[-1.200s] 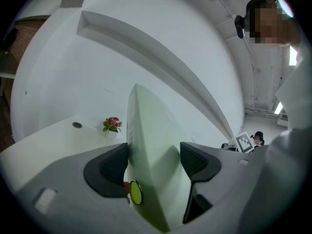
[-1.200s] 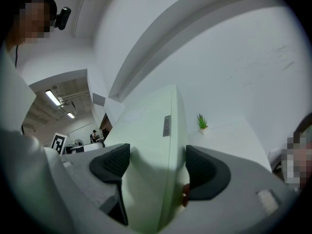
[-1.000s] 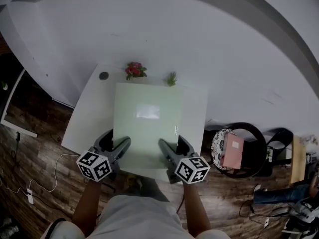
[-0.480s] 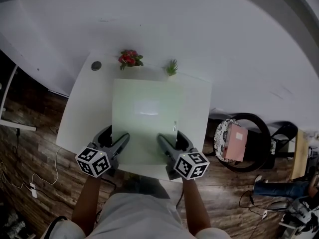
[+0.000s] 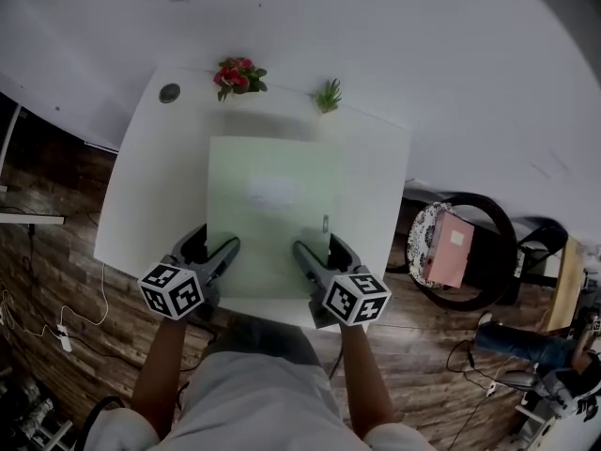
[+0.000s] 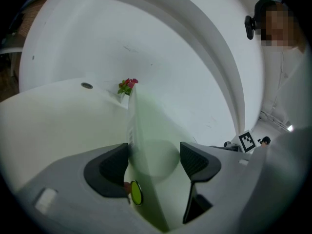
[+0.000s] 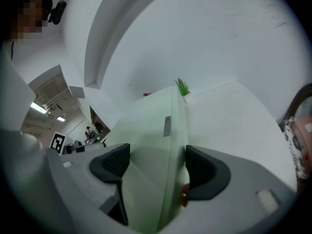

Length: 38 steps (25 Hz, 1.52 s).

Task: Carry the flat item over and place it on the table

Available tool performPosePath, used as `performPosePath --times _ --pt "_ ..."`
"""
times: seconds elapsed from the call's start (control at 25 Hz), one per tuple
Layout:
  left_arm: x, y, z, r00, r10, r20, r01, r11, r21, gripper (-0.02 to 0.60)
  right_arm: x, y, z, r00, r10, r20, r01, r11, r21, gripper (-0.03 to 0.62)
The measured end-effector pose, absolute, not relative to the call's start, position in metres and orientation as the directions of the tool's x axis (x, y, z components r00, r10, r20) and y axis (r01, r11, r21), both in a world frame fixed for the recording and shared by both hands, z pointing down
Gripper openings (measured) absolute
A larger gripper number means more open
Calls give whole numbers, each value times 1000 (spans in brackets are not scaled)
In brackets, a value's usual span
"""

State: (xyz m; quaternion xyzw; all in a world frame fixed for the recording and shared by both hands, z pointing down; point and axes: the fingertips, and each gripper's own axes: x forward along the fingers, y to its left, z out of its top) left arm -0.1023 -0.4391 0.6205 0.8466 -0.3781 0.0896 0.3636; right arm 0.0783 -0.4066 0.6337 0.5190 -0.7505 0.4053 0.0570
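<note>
A flat, pale green translucent panel [image 5: 272, 214] hangs just above the white table [image 5: 150, 186] and casts a shadow past its far edge. My left gripper [image 5: 218, 252] clamps the panel's near edge at the left, and my right gripper [image 5: 315, 256] clamps it at the right. In the left gripper view the panel [image 6: 146, 130] runs between the jaws of the left gripper [image 6: 155, 160], against the left pad. The right gripper view shows the panel [image 7: 151, 130] inside the right gripper [image 7: 157, 165], its edge against the right pad. A small grey label [image 5: 326, 223] sits near the panel's right edge.
At the table's far edge stand a red flower pot [image 5: 237, 75] and a small green plant [image 5: 329, 94], with a dark round disc [image 5: 169, 92] at the far left corner. A black chair with a pink item [image 5: 451, 252] stands at the right. The floor is wood, with cables.
Both grippers have carried the panel forward over the table. More of the tabletop now lies under and around it, and the flowers and plant sit further from its far edge.
</note>
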Motion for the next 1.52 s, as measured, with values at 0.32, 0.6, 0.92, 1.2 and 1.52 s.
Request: performPosePath --times 0.32,0.6,0.92,1.2,1.52 --pt "-95 -436 656 691 -537 485 -715 -405 570 331 85 -402 669 -461 -682 567 -821 86 -564 351" --pt "-96 -435 673 680 -516 521 -727 -377 575 331 84 -401 684 -465 -655 595 -820 67 -568 351" --pt "-98 -436 684 670 -510 540 -736 -358 575 331 81 -404 692 -464 -638 615 -828 65 -557 351" --pt "-99 -439 690 655 -513 554 -748 -342 568 331 80 -405 694 -456 -640 619 -837 71 -543 351" --pt "-101 -438 688 656 -532 535 -742 -326 585 333 81 -404 693 -457 -653 604 -832 74 -550 350"
